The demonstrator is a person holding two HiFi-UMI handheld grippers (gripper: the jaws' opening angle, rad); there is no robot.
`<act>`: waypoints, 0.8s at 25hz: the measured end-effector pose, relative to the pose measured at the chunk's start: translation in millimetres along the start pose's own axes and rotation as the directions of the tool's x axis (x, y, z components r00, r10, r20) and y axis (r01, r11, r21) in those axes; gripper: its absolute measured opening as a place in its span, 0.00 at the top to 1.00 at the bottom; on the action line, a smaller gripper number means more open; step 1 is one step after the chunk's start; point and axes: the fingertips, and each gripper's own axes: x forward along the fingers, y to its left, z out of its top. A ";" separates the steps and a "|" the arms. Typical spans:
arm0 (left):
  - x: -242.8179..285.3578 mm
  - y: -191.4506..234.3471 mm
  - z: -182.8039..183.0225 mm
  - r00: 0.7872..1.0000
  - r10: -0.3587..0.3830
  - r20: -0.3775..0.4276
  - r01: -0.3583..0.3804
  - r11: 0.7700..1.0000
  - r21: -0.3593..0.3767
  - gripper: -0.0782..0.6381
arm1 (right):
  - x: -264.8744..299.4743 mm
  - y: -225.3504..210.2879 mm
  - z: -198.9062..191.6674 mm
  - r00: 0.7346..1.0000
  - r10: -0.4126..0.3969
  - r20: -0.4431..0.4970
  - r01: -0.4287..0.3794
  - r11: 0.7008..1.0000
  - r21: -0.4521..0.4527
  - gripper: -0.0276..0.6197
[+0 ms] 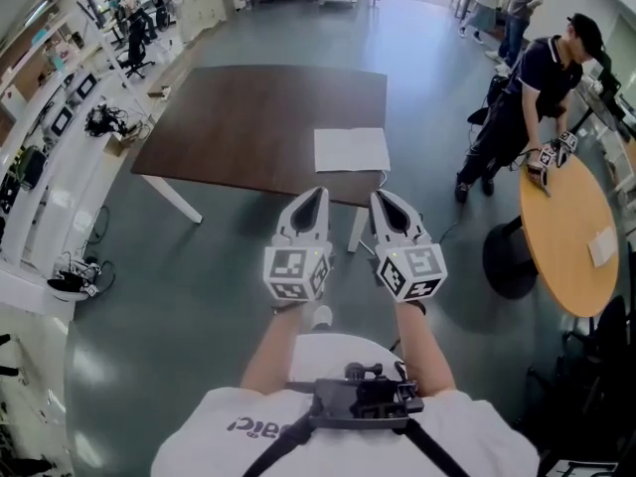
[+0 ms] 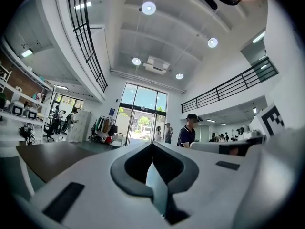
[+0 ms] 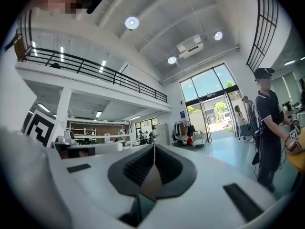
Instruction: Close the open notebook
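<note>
Tall, bright hall with a grey-green floor (image 1: 199, 296). A dark brown surface (image 1: 248, 117) stands on white legs, with a round wooden table (image 1: 561, 227) to the right. Glass entrance doors (image 2: 143, 111), a railed mezzanine (image 3: 90, 68) and round ceiling lights (image 2: 148, 7).

The notebook (image 1: 352, 149) was laid on the table (image 1: 248, 127) toward its near right corner, the left gripper (image 1: 320, 193) and right gripper (image 1: 379, 196) were held side by side just near of that corner, and a round table (image 1: 571, 251) was set well to the right.
</note>
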 end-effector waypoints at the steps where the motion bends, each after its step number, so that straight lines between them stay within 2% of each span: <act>1: 11.1 8.5 2.1 1.000 -0.007 0.001 0.007 1.000 0.001 0.88 | 13.5 -5.0 1.9 1.000 -0.011 0.004 0.011 1.000 0.008 0.95; 5: 57.4 28.0 1.1 1.000 -0.027 -0.014 0.027 1.000 0.014 0.88 | 57.3 -30.1 9.7 0.999 -0.052 0.007 0.052 0.999 0.018 0.95; 10: 93.3 46.7 -6.0 0.999 -0.027 -0.045 0.027 1.000 -0.012 0.88 | 91.6 -44.9 1.7 0.994 -0.091 -0.068 0.087 0.994 -0.059 0.95; 16: 138.4 60.2 -26.3 0.998 -0.003 -0.071 0.001 0.999 -0.032 0.88 | 127.9 -84.6 -9.8 0.992 -0.078 -0.103 0.068 0.992 -0.102 0.95; 20: 177.5 67.2 -34.6 0.997 0.044 -0.064 -0.045 0.999 -0.016 0.88 | 163.7 -118.9 -9.7 0.994 -0.019 -0.105 0.008 0.994 -0.112 0.95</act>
